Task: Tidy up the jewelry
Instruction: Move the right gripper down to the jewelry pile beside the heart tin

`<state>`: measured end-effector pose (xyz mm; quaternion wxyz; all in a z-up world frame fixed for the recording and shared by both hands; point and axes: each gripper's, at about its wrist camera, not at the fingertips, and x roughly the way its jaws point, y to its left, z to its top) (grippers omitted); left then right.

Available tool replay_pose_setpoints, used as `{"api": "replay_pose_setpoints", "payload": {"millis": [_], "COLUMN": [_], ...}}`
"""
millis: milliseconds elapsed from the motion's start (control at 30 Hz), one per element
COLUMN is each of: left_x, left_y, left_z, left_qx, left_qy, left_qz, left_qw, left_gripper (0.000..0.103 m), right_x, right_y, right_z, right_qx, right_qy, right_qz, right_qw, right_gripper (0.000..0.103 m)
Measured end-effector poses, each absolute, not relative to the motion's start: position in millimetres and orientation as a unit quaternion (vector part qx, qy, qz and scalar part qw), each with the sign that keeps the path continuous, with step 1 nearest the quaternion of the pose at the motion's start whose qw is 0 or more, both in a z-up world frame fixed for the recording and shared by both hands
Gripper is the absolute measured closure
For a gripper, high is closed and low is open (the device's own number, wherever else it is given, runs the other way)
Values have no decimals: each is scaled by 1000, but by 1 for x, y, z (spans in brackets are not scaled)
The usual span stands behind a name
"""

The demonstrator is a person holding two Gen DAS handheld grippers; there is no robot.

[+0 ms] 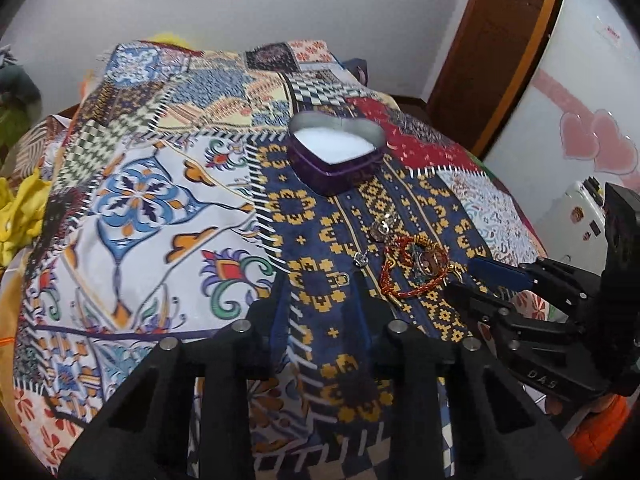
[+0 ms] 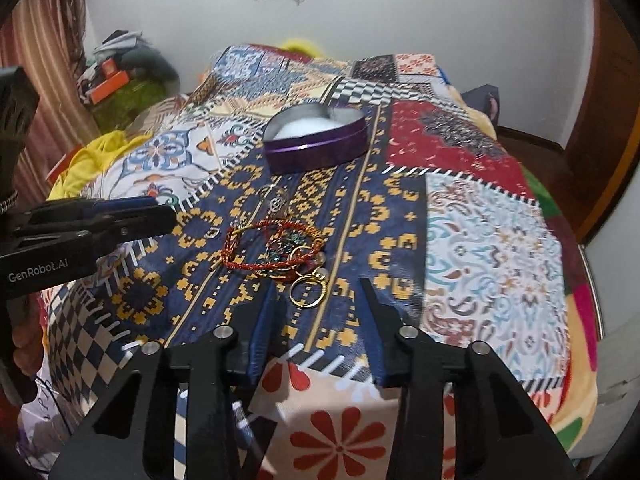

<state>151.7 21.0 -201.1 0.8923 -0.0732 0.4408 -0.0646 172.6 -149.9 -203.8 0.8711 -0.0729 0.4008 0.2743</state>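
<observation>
Now, rings: gold ring (image 2: 308,293) beside red bracelet (image 2: 272,250) on bed, near tin (image 2: 316,142).
Handling: small, hard, slippery; pinch the band.
Grippers: left gripper (image 1: 318,280), right gripper (image 2: 316,284) narrowed, empty.

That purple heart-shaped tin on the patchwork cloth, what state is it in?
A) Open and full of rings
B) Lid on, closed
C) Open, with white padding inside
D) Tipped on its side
C: the purple heart-shaped tin stands upright with no lid on it and shows only white padding inside, while the red bracelet and gold ring lie on the patchwork cloth.
</observation>
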Motion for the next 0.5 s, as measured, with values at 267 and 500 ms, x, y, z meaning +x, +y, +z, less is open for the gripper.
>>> {"api": "replay_pose_setpoints", "payload": {"millis": [267,500], "left_x": [168,175], "left_y": [21,13], "left_z": [-217,-221], "left_qx": [-79,-67], "left_qy": [463,469], "left_qz": [-74,-82], "left_qw": [880,877], "left_gripper": [79,79], "right_x": [173,175], "right_y": [-145,-142], "right_z": [-211,-211], "right_qx": [-99,-103], "right_qy": [388,383], "right_qz": [273,272], "right_qw": [875,877], "right_gripper": [77,86]}}
